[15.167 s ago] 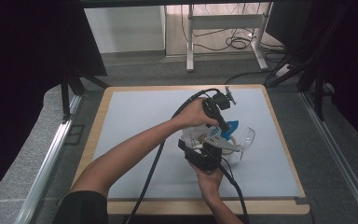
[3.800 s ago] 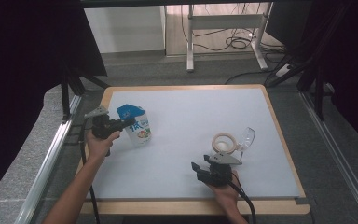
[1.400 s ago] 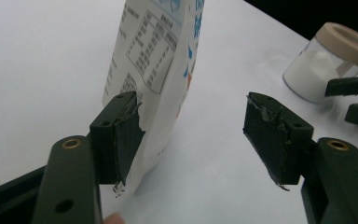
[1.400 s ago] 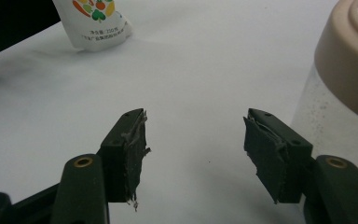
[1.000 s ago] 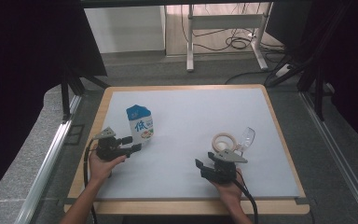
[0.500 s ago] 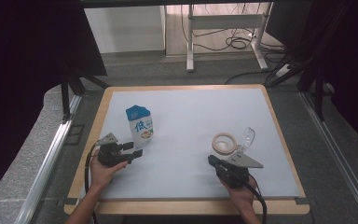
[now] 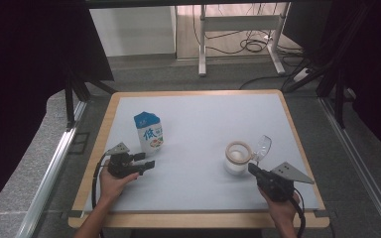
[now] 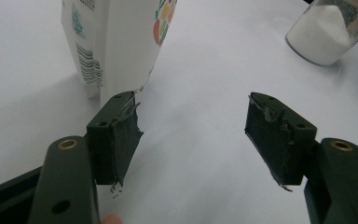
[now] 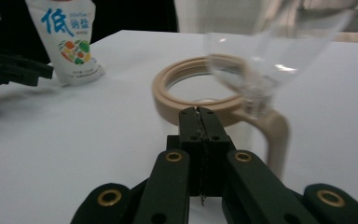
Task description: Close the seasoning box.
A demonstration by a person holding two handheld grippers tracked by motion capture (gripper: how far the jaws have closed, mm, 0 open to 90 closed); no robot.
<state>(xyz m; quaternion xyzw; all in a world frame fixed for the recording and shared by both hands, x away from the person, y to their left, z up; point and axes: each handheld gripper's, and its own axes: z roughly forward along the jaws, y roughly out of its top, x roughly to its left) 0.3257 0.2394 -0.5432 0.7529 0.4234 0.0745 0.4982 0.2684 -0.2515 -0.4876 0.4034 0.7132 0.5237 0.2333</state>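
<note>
A white pouch (image 7: 149,133) with a blue top and blue characters stands upright on the left of the white mat. My left gripper (image 7: 149,164) lies just in front of it, open and empty; in the left gripper view the pouch (image 8: 116,42) rises beyond the left pad (image 8: 116,135). A glass jar (image 7: 237,157) with a beige rim holds white powder, its clear lid (image 7: 262,147) flipped open. My right gripper (image 7: 253,169) is shut on nothing, its tips close to the jar's near right side. The right gripper view has the beige rim (image 9: 168,84) just past the closed jaws.
The mat lies on a wood-edged board (image 7: 198,218). A person's hands reach in over the near edge. Metal rails (image 7: 49,173) run along both sides of the table. A desk frame and cables (image 7: 248,44) stand on the floor beyond the far edge.
My right gripper has slid to the right, away from the front of the jar, and its jaws have shut. The left gripper and the pouch have stayed in place.
</note>
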